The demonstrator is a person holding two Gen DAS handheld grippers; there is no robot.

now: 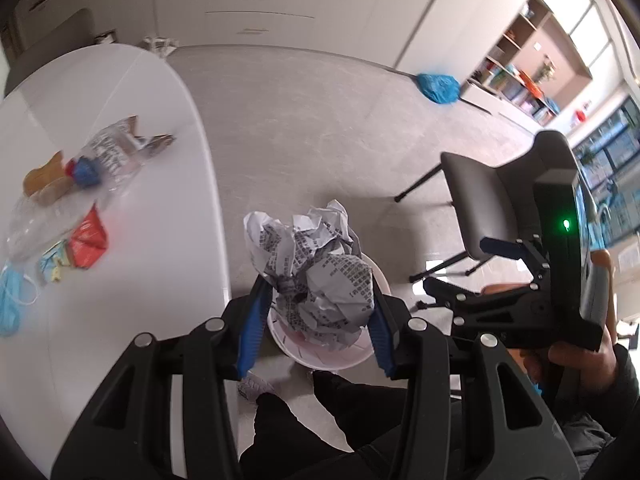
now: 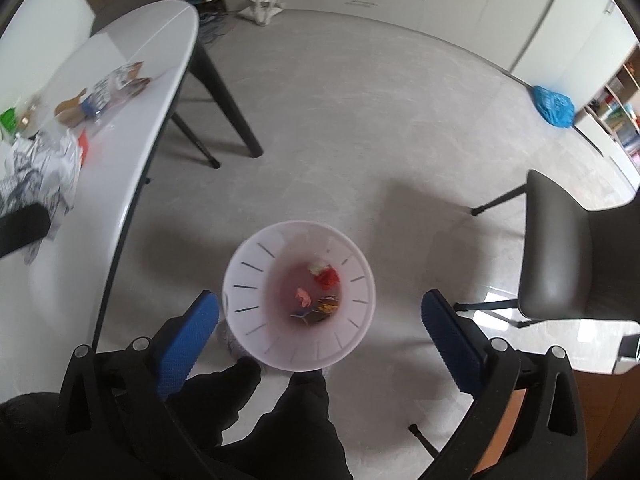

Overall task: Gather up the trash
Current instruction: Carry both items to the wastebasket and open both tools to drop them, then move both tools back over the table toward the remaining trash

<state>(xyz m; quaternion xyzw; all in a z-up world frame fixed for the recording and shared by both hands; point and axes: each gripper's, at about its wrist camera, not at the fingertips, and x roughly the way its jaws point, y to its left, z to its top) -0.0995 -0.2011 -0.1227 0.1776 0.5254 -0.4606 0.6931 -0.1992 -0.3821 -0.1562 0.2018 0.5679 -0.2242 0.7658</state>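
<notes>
My left gripper [image 1: 316, 300] is shut on a crumpled ball of printed newspaper [image 1: 316, 268] and holds it above the white waste bin [image 1: 320, 356] on the floor. In the right wrist view the same paper [image 2: 40, 168] shows at the far left by the table edge. My right gripper [image 2: 320, 320] is open and empty, hanging over the bin [image 2: 248, 320], which holds a few small red, pink and dark scraps [image 2: 320, 288]. More trash lies on the white table [image 1: 160, 200]: a clear plastic bag [image 1: 108, 152], a red wrapper [image 1: 90, 240] and a blue face mask [image 1: 10, 300].
A grey chair [image 1: 488, 208] stands right of the bin on the floor; it also shows in the right wrist view [image 2: 560, 248]. A blue bag [image 2: 554, 106] lies by the far wall. The person's dark-clad legs [image 2: 280, 420] stand just behind the bin. The table's black legs [image 2: 224, 100] are to the left.
</notes>
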